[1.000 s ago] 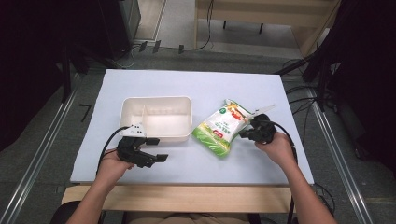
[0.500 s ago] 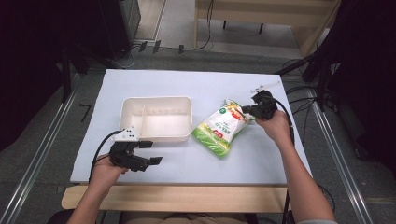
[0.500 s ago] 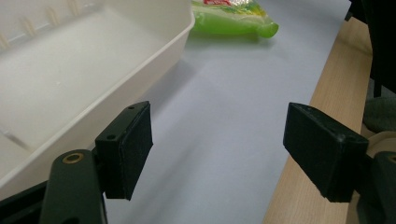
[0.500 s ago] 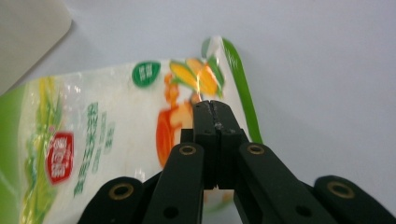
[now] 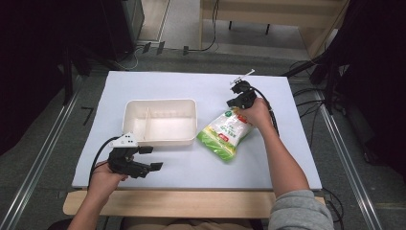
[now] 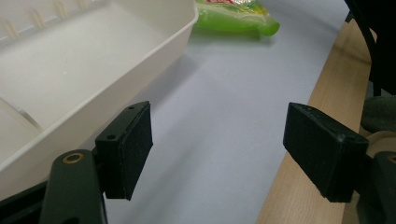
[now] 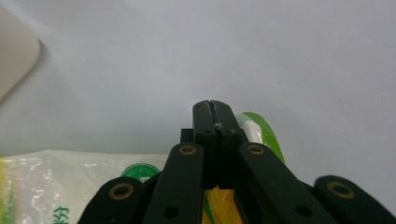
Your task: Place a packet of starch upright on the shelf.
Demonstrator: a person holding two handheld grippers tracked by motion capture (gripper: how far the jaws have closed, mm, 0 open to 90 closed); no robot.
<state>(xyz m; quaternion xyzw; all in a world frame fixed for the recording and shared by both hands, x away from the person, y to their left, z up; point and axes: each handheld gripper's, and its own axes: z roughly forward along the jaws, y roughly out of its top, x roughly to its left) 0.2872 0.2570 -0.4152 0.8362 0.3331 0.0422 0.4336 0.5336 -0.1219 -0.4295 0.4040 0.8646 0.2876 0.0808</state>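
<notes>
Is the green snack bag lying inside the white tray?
No, in the high view the green snack bag lies on the table just right of the white tray, outside its walls.

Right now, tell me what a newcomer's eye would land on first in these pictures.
The green and white food bag lies right of centre on the pale table, its top corner pinched in the shut right gripper. Left of it sits a white divided tray, empty. Near the table's front edge, the left gripper waits with jaws wide apart, holding nothing.
</notes>
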